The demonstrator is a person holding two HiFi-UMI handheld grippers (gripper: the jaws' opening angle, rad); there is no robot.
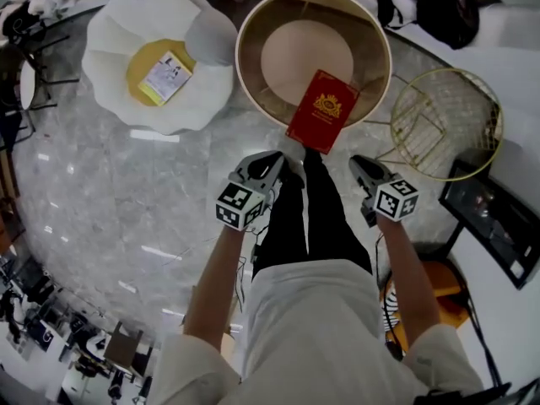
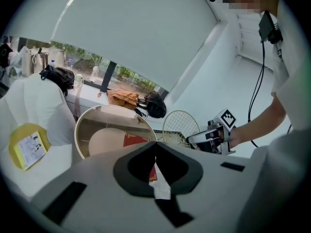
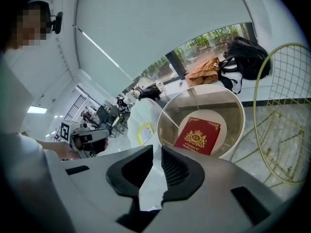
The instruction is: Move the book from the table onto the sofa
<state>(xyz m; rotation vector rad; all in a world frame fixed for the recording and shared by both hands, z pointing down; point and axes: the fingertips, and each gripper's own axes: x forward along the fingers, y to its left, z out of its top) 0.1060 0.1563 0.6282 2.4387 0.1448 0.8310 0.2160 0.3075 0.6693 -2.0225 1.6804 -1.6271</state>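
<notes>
Head view: the red book (image 1: pixel 322 110) lies on the round tabletop (image 1: pixel 243 53), its near end overhanging the rim, probably offering an edge to grasp. Left tool (image 1: pixel 287 155) and right tool (image 1: pixel 356 164) hang just short of it, jaws together, empty. The white sofa (image 1: pixel 110 49) stands well apart, leftward.

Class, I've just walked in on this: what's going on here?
A person holds a gripper in each hand, facing a round glass table. The red book lies on the table near its close edge, untouched. The left gripper and right gripper are both shut and empty, just short of the book. The white sofa stands to the left.
</notes>
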